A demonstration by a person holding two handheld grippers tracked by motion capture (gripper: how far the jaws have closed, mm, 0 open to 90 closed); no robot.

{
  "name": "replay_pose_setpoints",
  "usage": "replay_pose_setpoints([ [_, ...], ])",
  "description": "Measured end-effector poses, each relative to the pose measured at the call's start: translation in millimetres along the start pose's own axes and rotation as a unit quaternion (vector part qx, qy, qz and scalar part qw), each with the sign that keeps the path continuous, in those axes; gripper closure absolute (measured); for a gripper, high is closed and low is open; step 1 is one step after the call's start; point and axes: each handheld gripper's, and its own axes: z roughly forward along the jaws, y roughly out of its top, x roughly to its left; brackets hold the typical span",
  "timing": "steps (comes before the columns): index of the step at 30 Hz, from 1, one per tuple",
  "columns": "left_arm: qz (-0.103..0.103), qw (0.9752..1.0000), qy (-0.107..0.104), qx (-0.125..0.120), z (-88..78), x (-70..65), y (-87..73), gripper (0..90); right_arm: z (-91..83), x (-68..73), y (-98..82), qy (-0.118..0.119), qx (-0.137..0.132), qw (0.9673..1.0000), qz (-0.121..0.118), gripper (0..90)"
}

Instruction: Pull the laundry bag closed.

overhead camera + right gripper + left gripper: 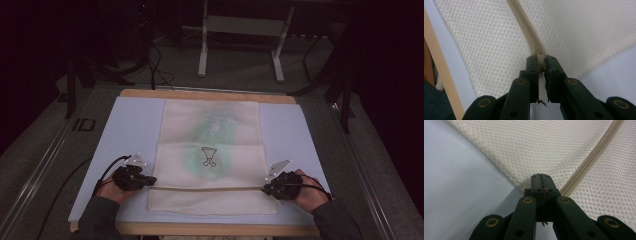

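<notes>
floor: grey carpet | metal frame legs | surroundings: dark, dim light

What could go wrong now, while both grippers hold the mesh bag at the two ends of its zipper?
1. The right gripper pinches only the small zipper pull; it may slip out.
2. The left gripper clamps just the edge of the mesh bag, so the thin mesh could tear or slide free.
3. The zipper could jam if the bag bunches on the white mat.
</notes>
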Motion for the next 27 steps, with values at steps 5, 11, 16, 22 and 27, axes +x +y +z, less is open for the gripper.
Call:
replay_pose_setpoints([
  [5,-0.002,1.0000,0.000,-0.001,0.5,-0.6,0.2,90.0,-5.2,-4.6,-10.8,0.003,-0.012,0.9998,0.013,82.4],
  [11,-0.001,1.0000,-0.001,-0.002,0.4,0.1,-0.1,90.0,-3.8,-6.9,-10.9,0.008,-0.012,0.9998,0.014,82.3],
  [16,0.001,1.0000,0.003,0.000,0.5,-1.2,0.8,90.0,-1.4,-5.8,-13.8,0.009,-0.023,0.9994,0.025,82.1],
  [22,-0.001,1.0000,0.006,0.002,0.3,-1.6,1.3,89.9,1.6,-5.1,-20.3,0.013,-0.055,0.9974,0.046,80.0],
  [27,-0.011,0.9999,-0.003,-0.003,-0.1,0.6,0.1,89.7,1.0,-5.9,-26.6,0.014,-0.080,0.9946,0.065,74.1],
])
